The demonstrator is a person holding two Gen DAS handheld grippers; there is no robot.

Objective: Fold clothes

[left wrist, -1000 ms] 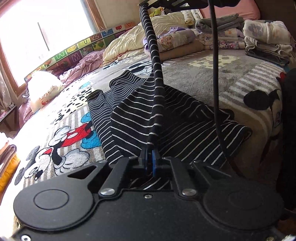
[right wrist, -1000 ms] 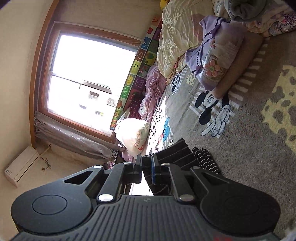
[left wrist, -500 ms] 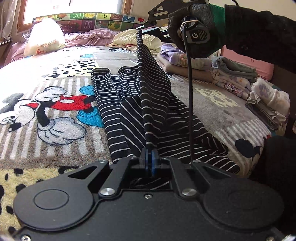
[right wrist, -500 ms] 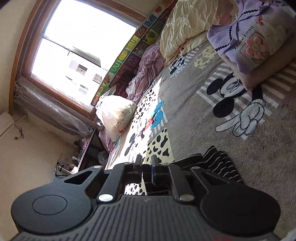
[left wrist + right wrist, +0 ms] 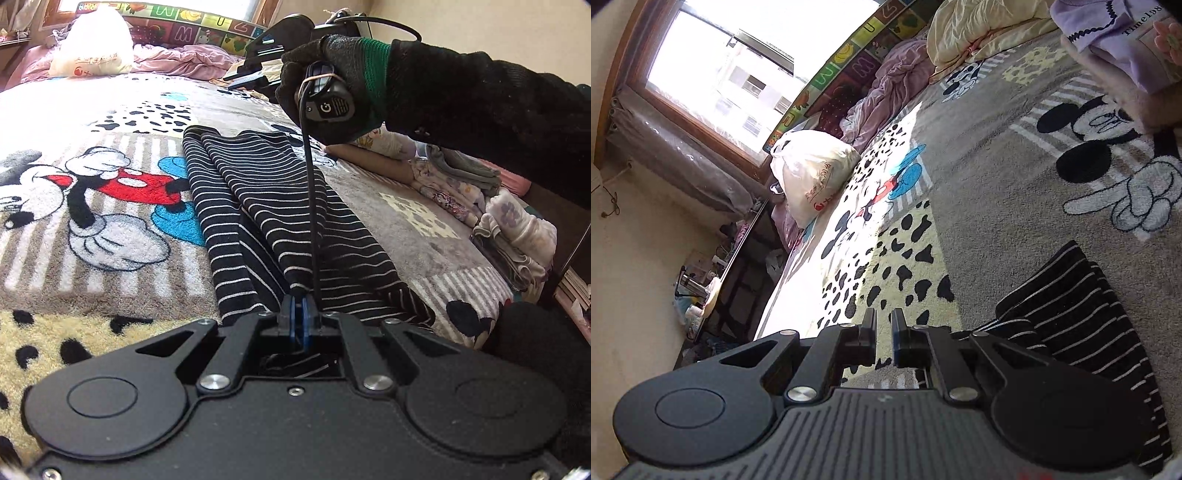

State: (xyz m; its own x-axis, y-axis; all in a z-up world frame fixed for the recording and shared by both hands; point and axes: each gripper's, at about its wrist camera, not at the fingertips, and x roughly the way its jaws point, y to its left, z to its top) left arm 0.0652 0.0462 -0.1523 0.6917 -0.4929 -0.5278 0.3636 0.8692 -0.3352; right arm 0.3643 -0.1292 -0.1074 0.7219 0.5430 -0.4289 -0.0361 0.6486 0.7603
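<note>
The left gripper (image 5: 300, 308) is pinching the striped garment (image 5: 280, 206), which is lying across the cartoon blanket (image 5: 110, 221). The right gripper (image 5: 883, 332) is hovering with fingers slightly apart, gripping nothing. Farther off, a white bag (image 5: 812, 173) is sitting bulging, contents unseen.

A white "G" logo is showing on the black controller (image 5: 328, 107) in the gloved hand (image 5: 332, 81). "Time198" is reading on the purple garment (image 5: 1126, 40). Letters "W", "U" are showing on the alphabet mat (image 5: 192, 33).
</note>
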